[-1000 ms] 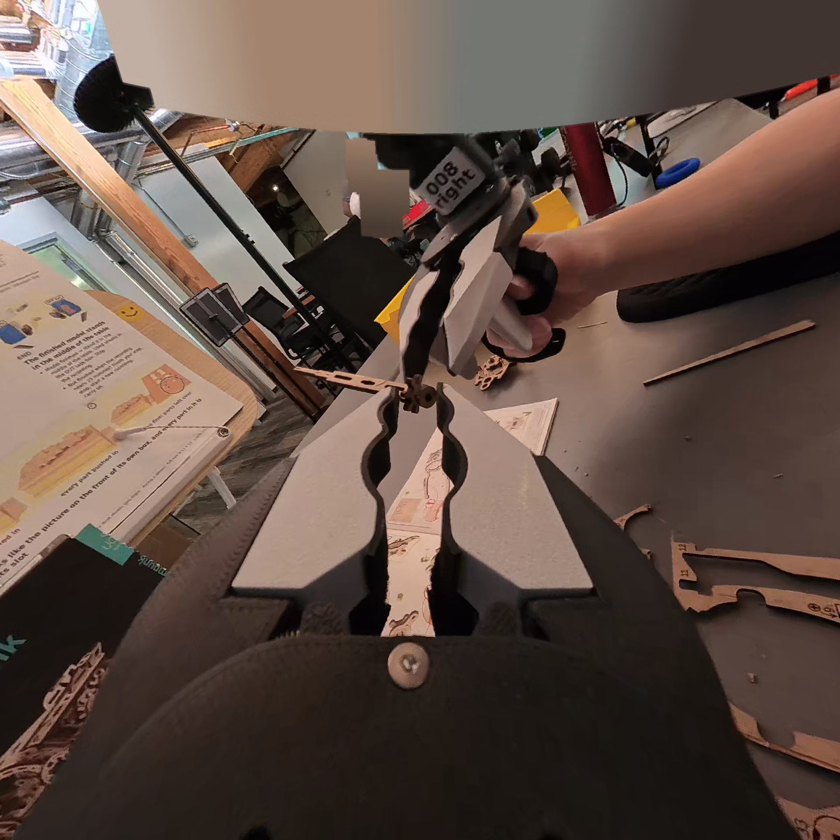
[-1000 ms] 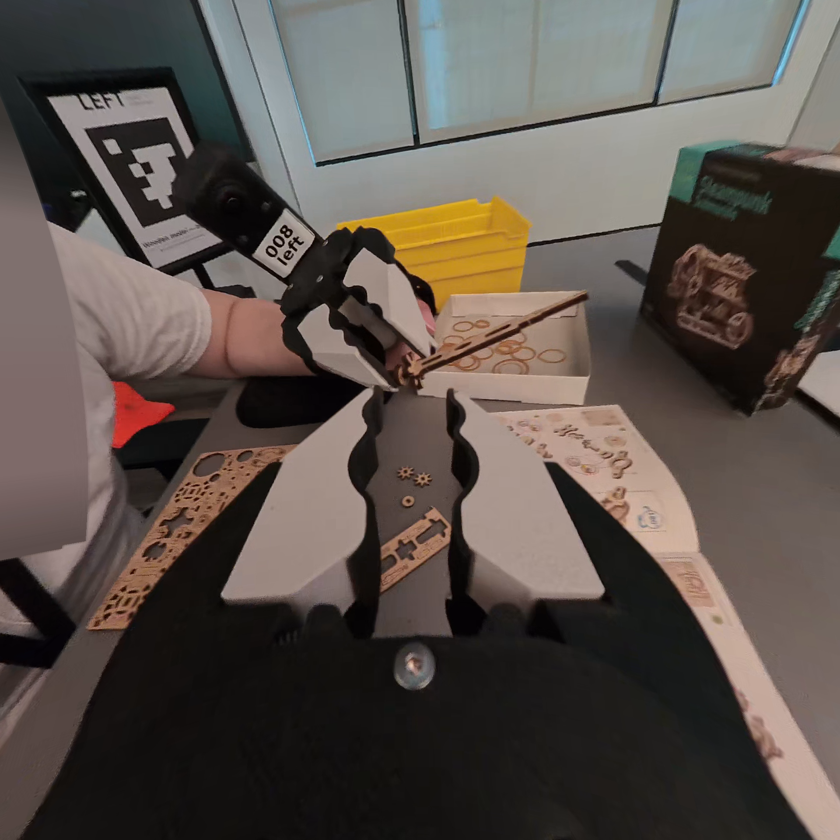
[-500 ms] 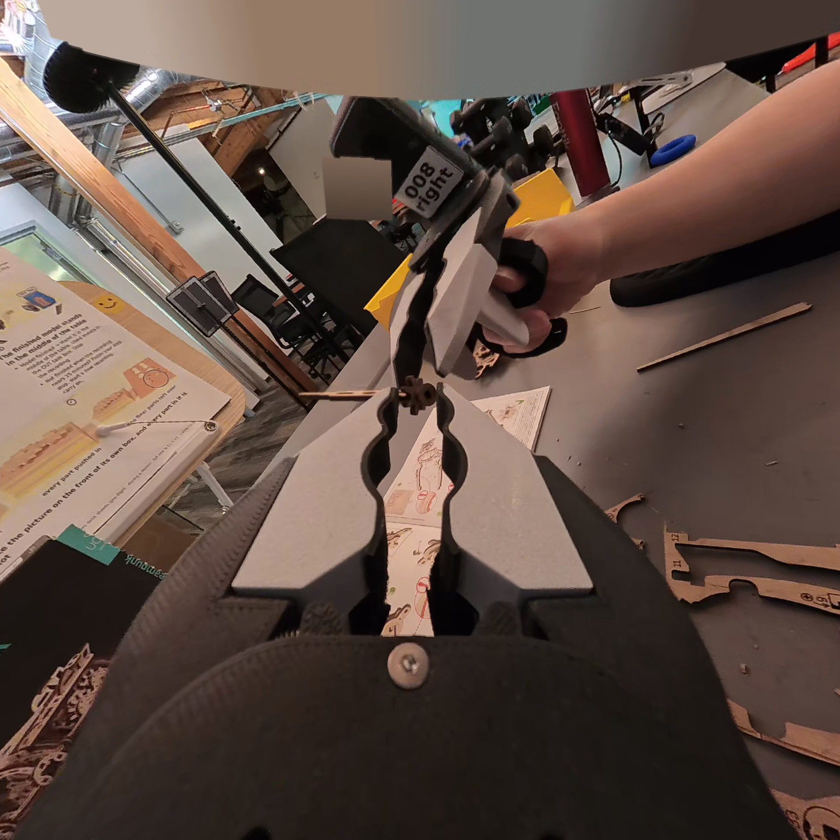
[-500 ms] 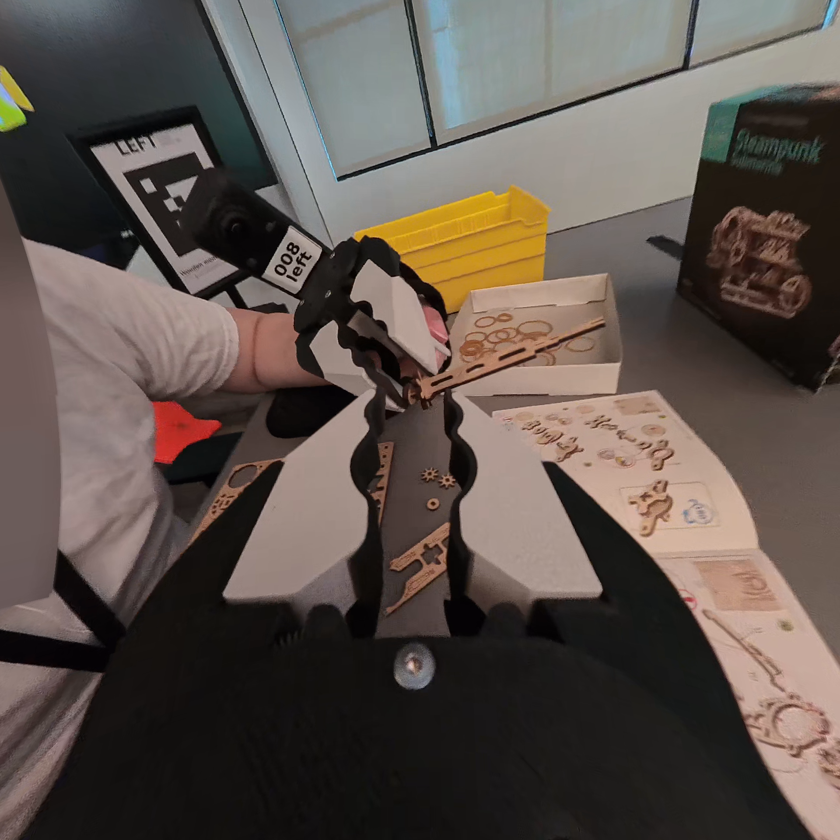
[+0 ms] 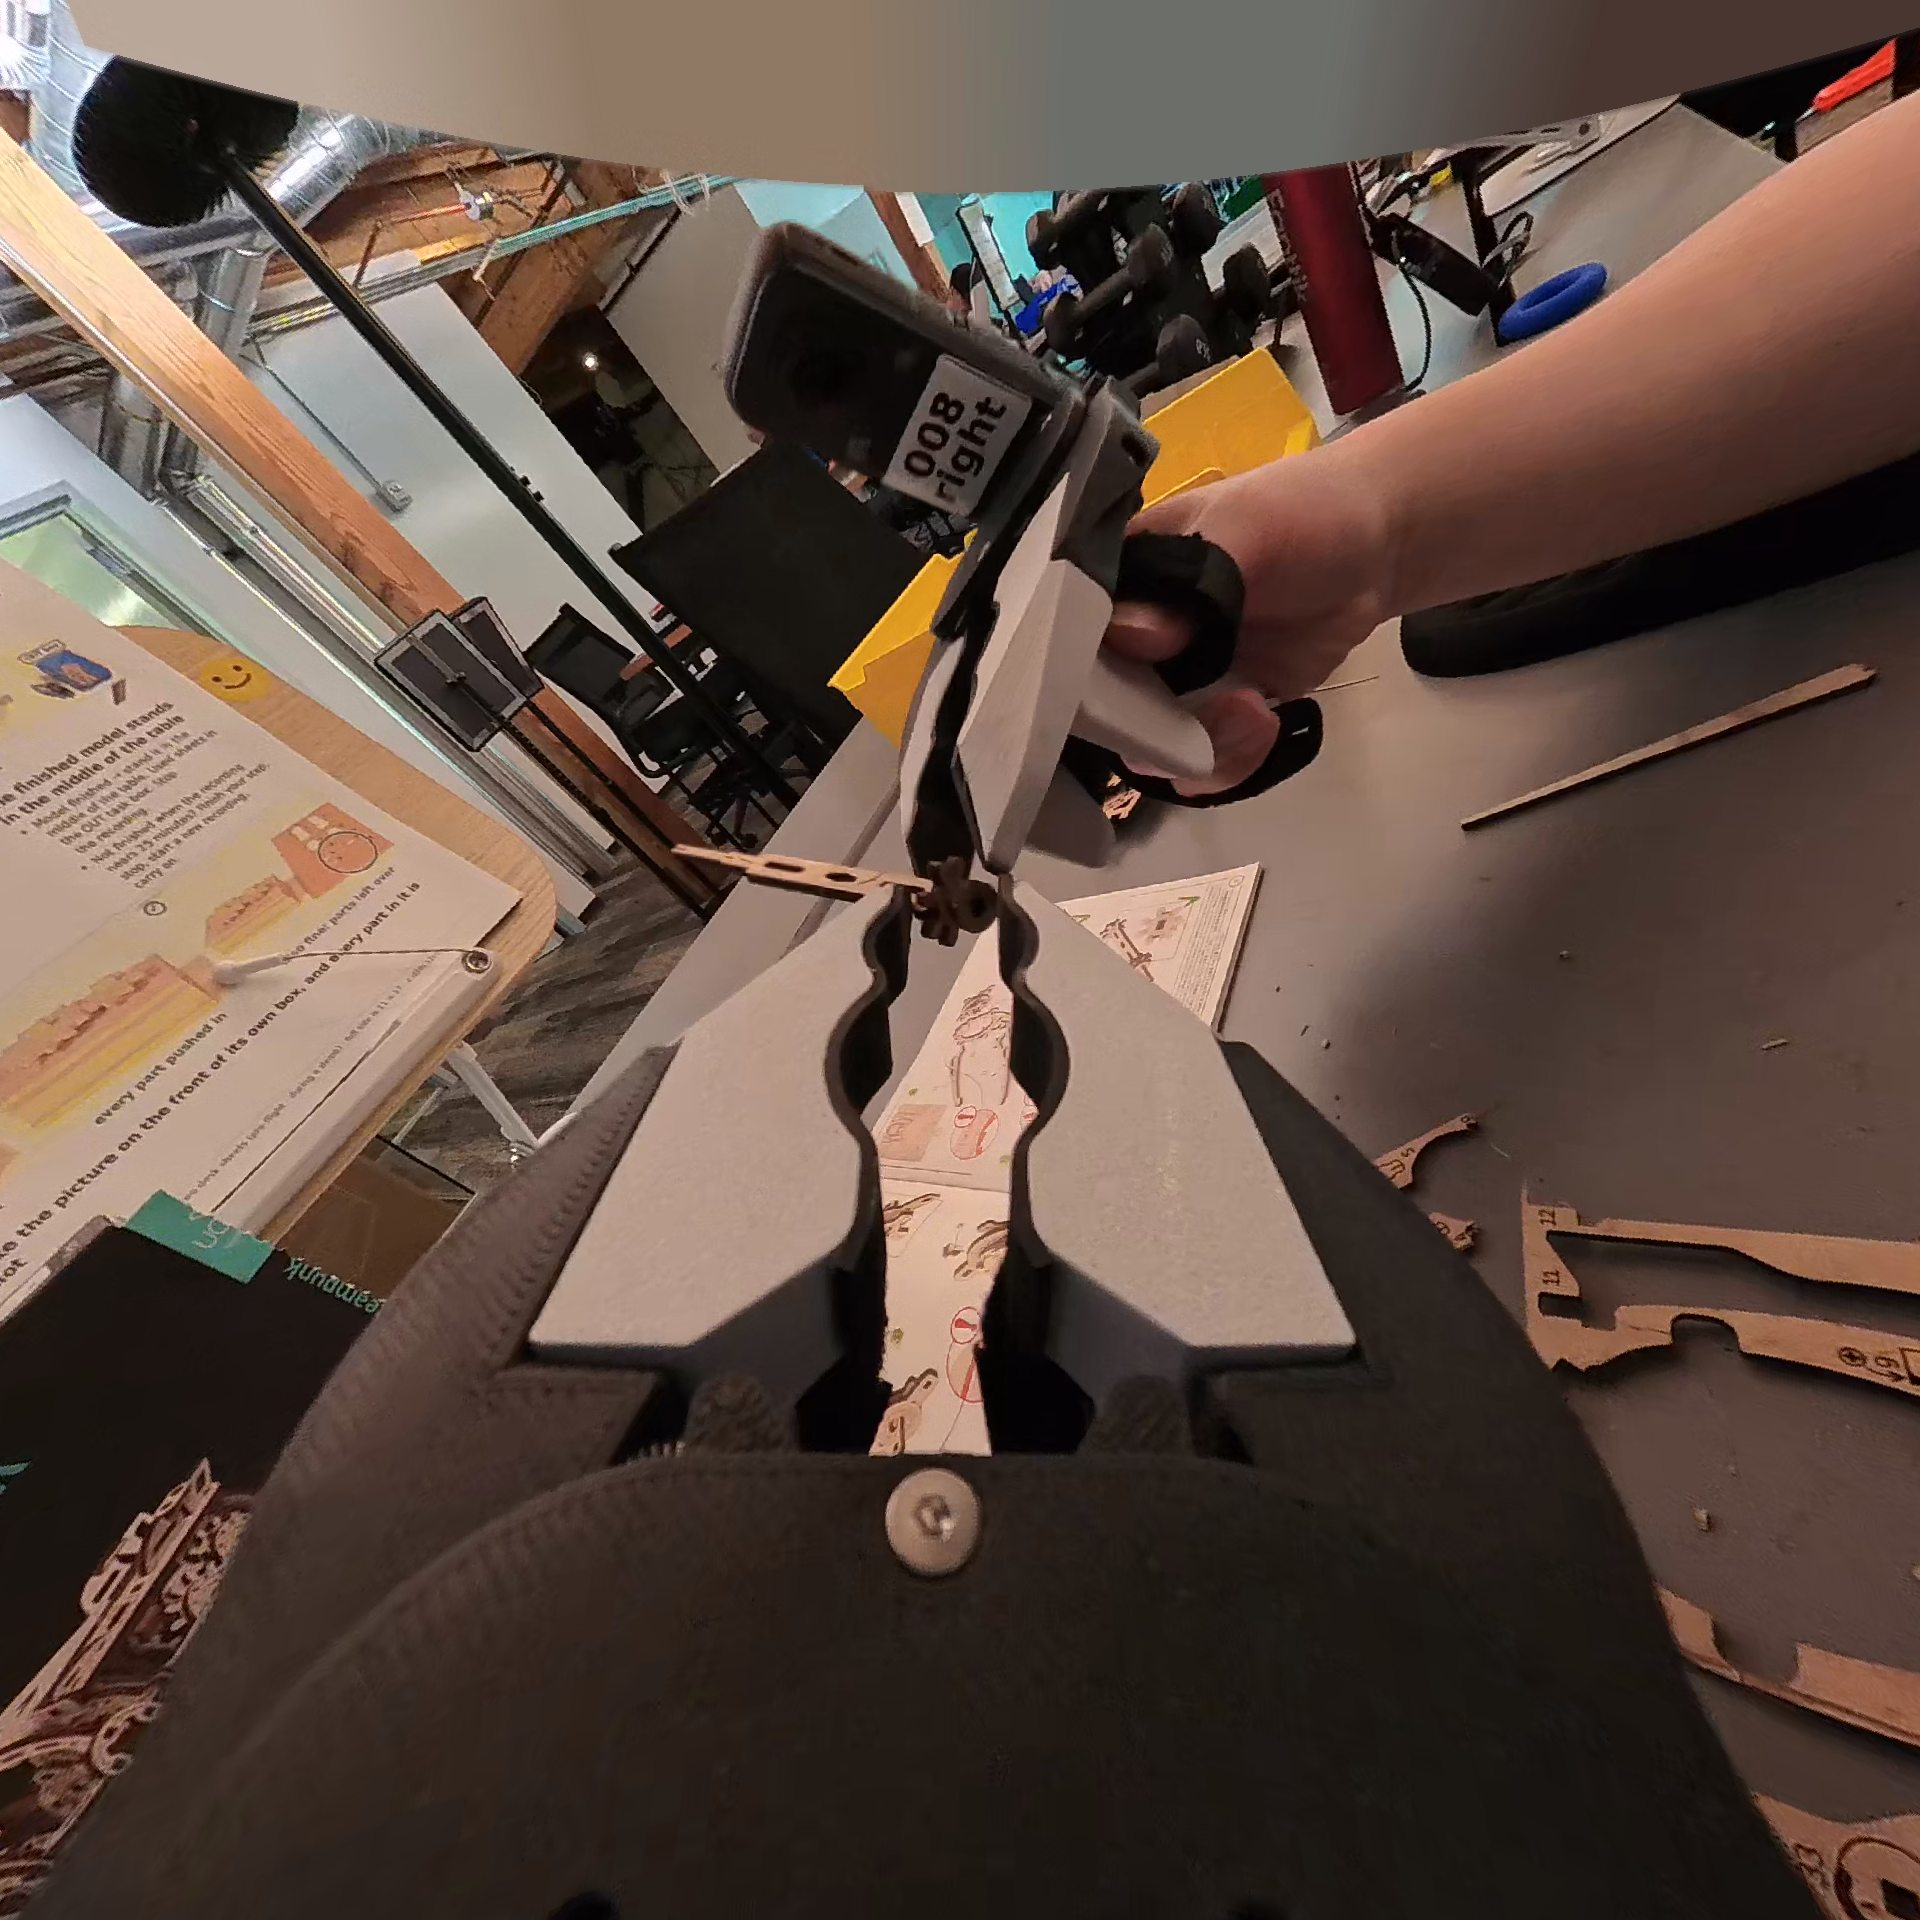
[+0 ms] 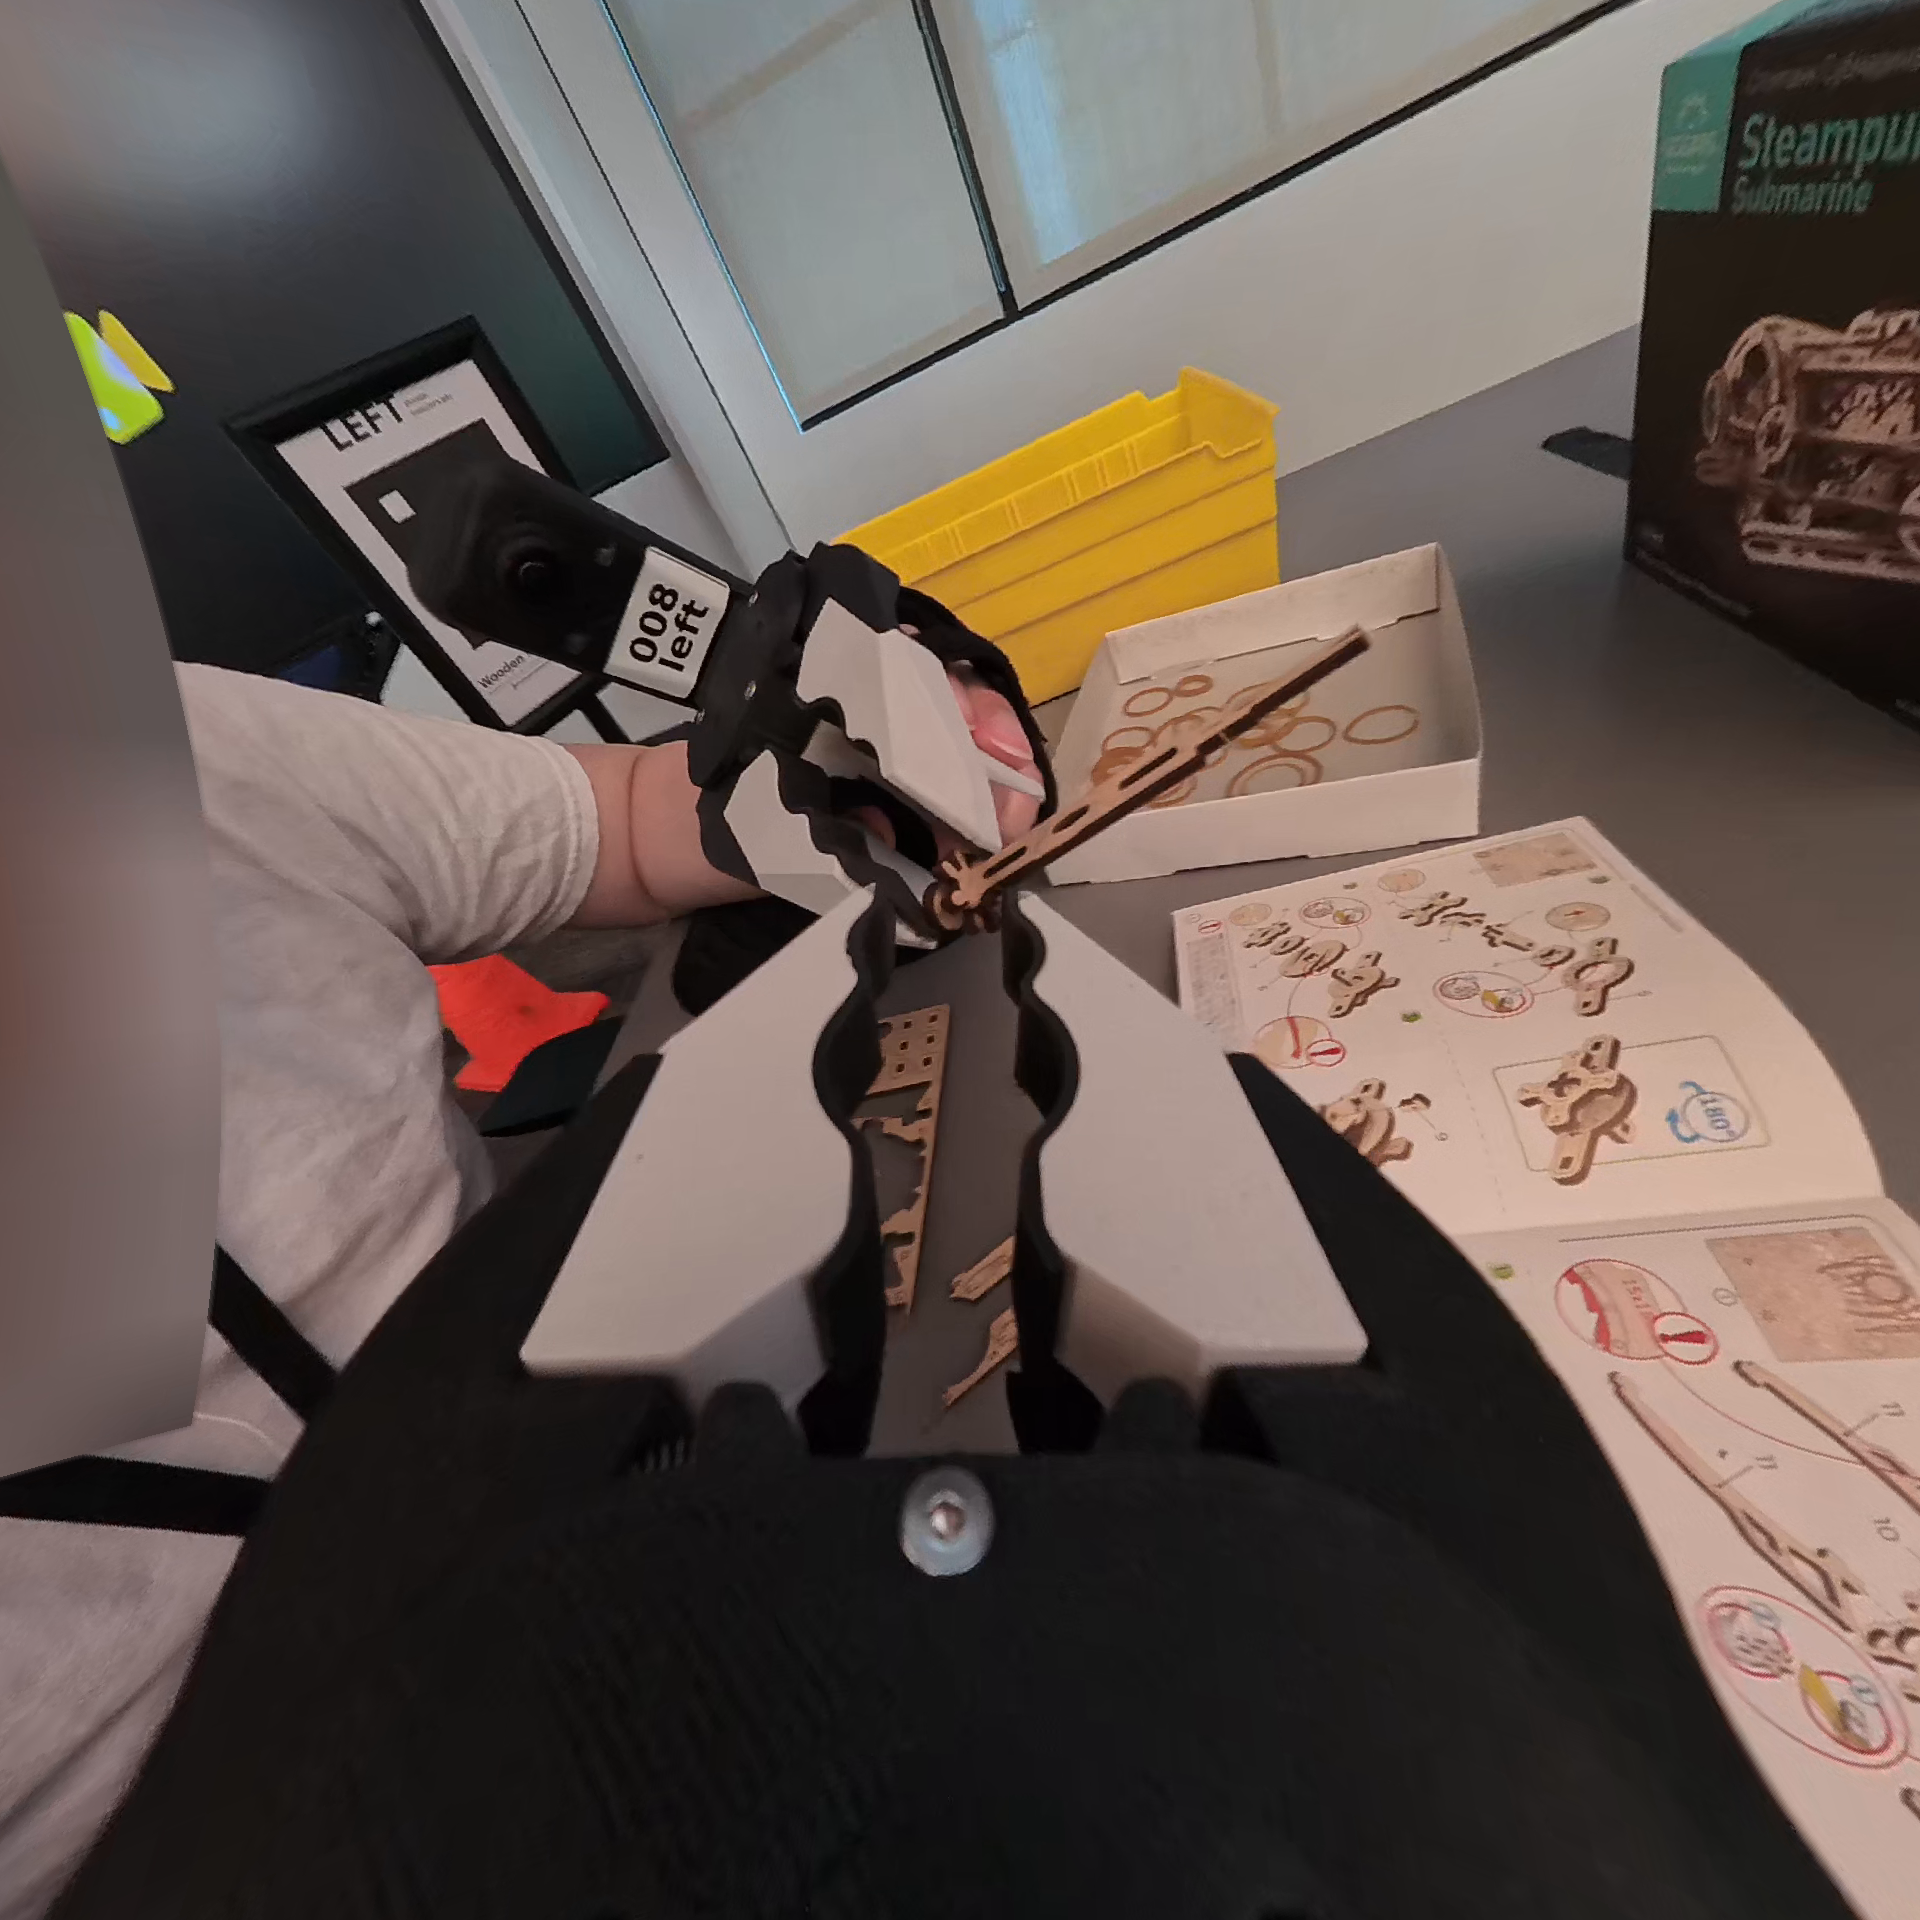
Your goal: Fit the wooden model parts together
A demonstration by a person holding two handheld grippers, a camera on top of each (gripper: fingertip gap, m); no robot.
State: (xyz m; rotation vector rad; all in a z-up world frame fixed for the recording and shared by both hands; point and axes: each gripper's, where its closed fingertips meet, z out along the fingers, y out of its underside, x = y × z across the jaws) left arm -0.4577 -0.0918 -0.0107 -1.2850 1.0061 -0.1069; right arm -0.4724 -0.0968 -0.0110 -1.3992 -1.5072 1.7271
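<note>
Wooden slotted strip (image 6: 1153, 771) and small wooden gear (image 6: 961, 902) are meeting between both hand-held grippers; each looks narrowly closed there, who is holding which unclear. Keeping the strip square to the gear should ease pressing.

Grey table (image 6: 1558, 499): instruction sheet (image 6: 1538, 1039), white tray (image 6: 1455, 769), yellow bin (image 6: 1091, 520).

sticker (image 6: 670, 627) on left gripper (image 6: 951, 883), box (image 6: 1787, 436), poster (image 5: 208, 883), booklet (image 6: 1455, 1049)
</note>
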